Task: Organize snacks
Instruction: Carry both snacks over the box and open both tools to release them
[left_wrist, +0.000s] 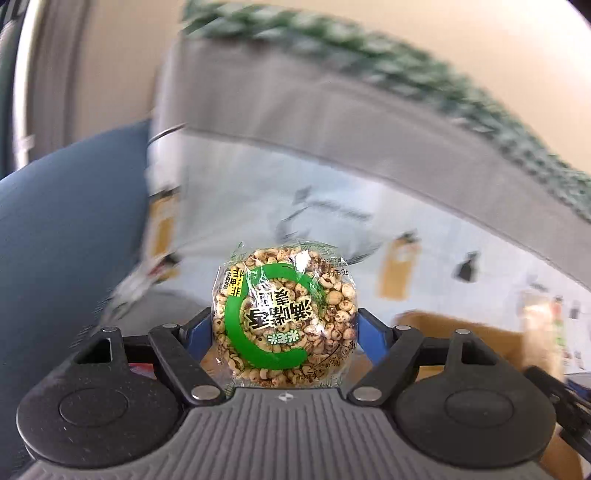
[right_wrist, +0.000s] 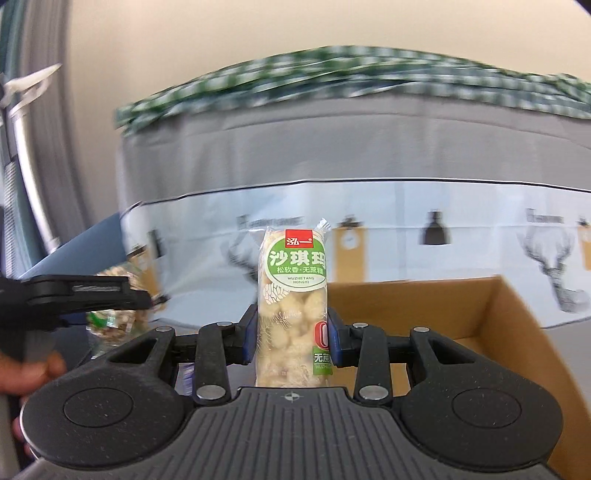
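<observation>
Left gripper (left_wrist: 284, 325): its blue pads are clamping a round puffed-grain cake (left_wrist: 284, 317) by its two side edges; the jaws are standing wide because the cake is wide.
Round cake: it is sitting flat-face to the camera, print upside down, lifted clear of any surface.
Right gripper (right_wrist: 293, 332): its pads are pressing on the lower half of a long wrapped bar (right_wrist: 293, 295), jaws drawn fairly close.
Bar's long axis: it is standing upright between the pads, pointing away along the fingers, label end farthest out.
Cardboard box (right_wrist: 495, 295): it is lying open just beyond and to the right of the right gripper, its far wall near the cloth-draped table (right_wrist: 369, 147) behind.
Nearer hand: judging by the right wrist view, the right hand is hovering almost at the box's near left corner; the left gripper is showing farther to the left, outside the box, with a hand (right_wrist: 29, 373) on its grip.
Deciding relation: the box opening is lying forward and right of the bar, so the bar probably needs tipping down over the near edge.
Left view of box: only a blurred brown edge is showing at lower right.
</observation>
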